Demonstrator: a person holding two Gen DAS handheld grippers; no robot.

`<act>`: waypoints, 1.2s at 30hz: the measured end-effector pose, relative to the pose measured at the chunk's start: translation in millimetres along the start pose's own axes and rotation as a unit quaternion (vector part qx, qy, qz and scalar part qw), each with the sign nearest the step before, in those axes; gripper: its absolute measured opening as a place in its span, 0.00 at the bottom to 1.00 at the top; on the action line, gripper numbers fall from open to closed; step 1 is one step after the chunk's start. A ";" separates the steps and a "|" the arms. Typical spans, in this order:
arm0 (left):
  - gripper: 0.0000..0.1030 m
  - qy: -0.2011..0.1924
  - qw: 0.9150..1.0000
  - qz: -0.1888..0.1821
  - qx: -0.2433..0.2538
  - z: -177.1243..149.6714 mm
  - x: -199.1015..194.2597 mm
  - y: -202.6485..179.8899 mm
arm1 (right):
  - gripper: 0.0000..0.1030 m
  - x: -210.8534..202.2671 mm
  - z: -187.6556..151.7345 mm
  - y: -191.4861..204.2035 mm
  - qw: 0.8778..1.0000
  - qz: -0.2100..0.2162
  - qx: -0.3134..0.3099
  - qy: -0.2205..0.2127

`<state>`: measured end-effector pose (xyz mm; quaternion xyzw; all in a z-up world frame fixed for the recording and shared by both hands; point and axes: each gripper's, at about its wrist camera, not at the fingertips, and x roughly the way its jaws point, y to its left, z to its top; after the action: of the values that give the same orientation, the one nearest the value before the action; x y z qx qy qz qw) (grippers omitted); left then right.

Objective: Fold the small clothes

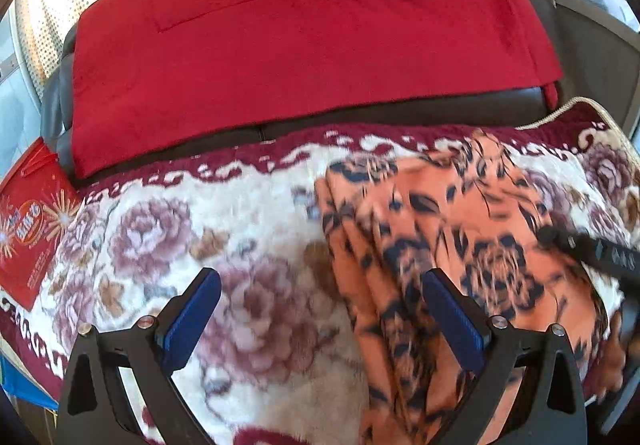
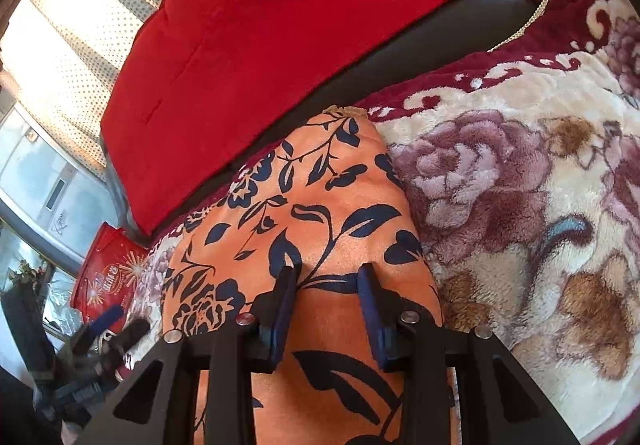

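Your left gripper (image 1: 320, 309) has its fingers spread wide with nothing between them, and the orange garment with the dark blue flower print (image 1: 460, 253) lies bunched under its right finger on the plush floral blanket (image 1: 180, 229). Your right gripper (image 2: 328, 297) hovers partly parted over the cloth, probably pinning it flat for a fold.

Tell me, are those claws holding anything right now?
No. Both the left hand-held gripper and right hand-held gripper are open over the orange floral garment, gripping nothing.
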<state>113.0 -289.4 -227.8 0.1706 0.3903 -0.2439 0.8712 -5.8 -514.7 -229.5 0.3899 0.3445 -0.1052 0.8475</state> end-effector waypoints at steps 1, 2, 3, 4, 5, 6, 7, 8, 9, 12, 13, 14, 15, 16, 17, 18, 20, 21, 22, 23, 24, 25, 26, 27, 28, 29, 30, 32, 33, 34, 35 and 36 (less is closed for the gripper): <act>0.99 0.004 1.000 0.006 0.004 3.3 5.8 -3.1 | 0.36 -0.4 -0.1 -0.1 1.000 0.001 0.001 0.000; 0.99 0.010 1.000 0.011 0.008 5.7 13.1 -6.1 | 0.36 -1.1 -1.3 -0.2 1.000 0.002 0.002 0.000; 0.99 0.014 1.000 0.019 0.014 6.9 24.7 -10.3 | 0.36 -1.4 -1.7 -0.3 1.000 0.003 0.003 -0.001; 0.99 0.014 0.999 0.031 0.020 5.8 32.0 -12.0 | 0.36 -2.0 -2.2 -0.8 1.000 0.003 0.003 -0.001; 0.99 0.018 0.998 0.045 0.027 3.3 40.8 -13.3 | 0.36 -2.2 -2.6 -0.8 1.000 0.004 0.003 -0.001; 0.99 0.026 0.998 0.043 0.024 -0.9 50.3 -11.9 | 0.36 -2.4 -2.6 -0.8 1.000 0.005 0.002 -0.001; 0.99 0.027 0.999 0.032 0.010 -3.5 51.5 -7.3 | 0.36 -2.8 -2.3 -0.8 1.000 0.007 0.002 -0.001; 0.99 0.026 0.999 0.020 -0.006 -4.9 50.5 -2.4 | 0.35 -3.6 -1.4 0.2 1.000 0.006 -0.001 0.000; 0.99 0.029 0.999 0.010 -0.014 -5.3 50.6 1.5 | 0.35 -4.5 -0.5 1.8 1.000 0.004 -0.005 0.003; 1.00 0.030 0.999 -0.006 -0.025 -7.3 52.9 7.7 | 0.35 -9.5 9.7 8.2 1.000 -0.001 -0.013 0.001; 1.00 0.032 0.999 -0.011 -0.030 -7.5 53.8 8.7 | 0.36 -10.2 14.8 11.3 1.000 -0.001 -0.016 -0.004; 1.00 0.033 0.999 -0.015 -0.035 -7.9 54.2 10.2 | 0.36 -8.6 23.5 15.8 1.000 -0.001 -0.020 -0.007; 1.00 0.033 0.999 -0.019 -0.037 -8.3 54.2 11.3 | 0.36 -6.2 30.7 18.4 1.000 -0.003 -0.023 -0.010; 1.00 0.033 0.999 -0.020 -0.036 -8.3 54.7 11.0 | 0.36 -2.5 38.7 21.4 1.000 -0.006 -0.025 -0.011; 1.00 0.031 0.999 -0.020 -0.034 -8.2 54.4 10.7 | 0.36 4.5 50.1 24.9 1.000 -0.010 -0.027 -0.010; 1.00 0.030 0.999 -0.020 -0.029 -8.1 54.3 9.6 | 0.36 10.4 57.3 26.5 1.000 -0.011 -0.027 -0.006; 1.00 0.027 0.999 -0.019 -0.025 -8.2 54.6 8.4 | 0.36 33.4 76.7 31.1 1.000 -0.011 -0.023 0.018; 1.00 0.026 0.999 -0.021 -0.025 -8.4 55.0 7.9 | 0.36 42.8 83.6 32.9 0.999 -0.016 -0.022 0.025; 1.00 0.026 0.999 -0.023 -0.025 -8.2 55.0 8.1 | 0.36 53.9 90.9 34.5 0.999 -0.025 -0.021 0.032; 1.00 0.027 0.999 -0.025 -0.026 -8.0 55.6 9.0 | 0.36 67.4 97.4 35.9 0.998 -0.037 -0.020 0.044; 1.00 0.029 0.999 -0.030 -0.028 -7.7 56.7 9.7 | 0.36 78.1 101.0 34.8 0.998 -0.044 -0.015 0.053; 1.00 0.030 0.999 -0.032 -0.029 -7.4 58.3 11.0 | 0.36 92.0 104.5 31.1 0.996 -0.053 -0.004 0.065; 1.00 0.032 0.998 -0.036 -0.031 -7.3 59.6 12.2 | 0.37 99.3 105.3 28.5 0.996 -0.058 0.001 0.072; 1.00 0.034 0.998 -0.040 -0.033 -7.1 60.9 13.3 | 0.37 107.2 105.8 24.4 0.995 -0.063 0.003 0.077; 1.00 0.035 0.998 -0.042 -0.033 -6.7 61.4 14.2 | 0.37 109.5 104.9 22.7 0.995 -0.063 0.005 0.077; 1.00 0.036 0.998 -0.045 -0.034 -6.6 61.8 15.0 | 0.37 106.6 105.0 21.0 0.996 -0.056 0.013 0.070; 1.00 0.036 0.998 -0.046 -0.034 -6.6 61.9 16.1 | 0.36 100.5 104.5 20.6 0.997 -0.052 0.018 0.061; 1.00 0.036 0.998 -0.049 -0.035 -7.1 61.4 18.4 | 0.37 75.0 101.5 18.3 0.999 -0.035 0.019 0.022; 1.00 0.035 0.997 -0.050 -0.036 -7.5 60.3 18.9 | 0.39 62.5 97.7 17.5 0.999 -0.032 0.019 0.007; 1.00 0.035 0.997 -0.050 -0.036 -8.1 59.1 19.2 | 0.51 47.3 93.0 15.0 0.999 -0.029 0.020 -0.009; 1.00 0.034 0.998 -0.050 -0.036 -8.4 58.1 19.2 | 0.55 36.6 89.2 12.1 0.999 -0.026 0.023 -0.020; 1.00 0.032 0.998 -0.049 -0.036 -8.9 56.9 19.5 | 0.55 21.2 83.3 8.0 0.999 -0.019 0.027 -0.038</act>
<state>151.4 -285.6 -274.8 0.1275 0.4345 -0.2667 0.8508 55.3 -568.5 -200.8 0.4014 0.3163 -0.1454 0.8472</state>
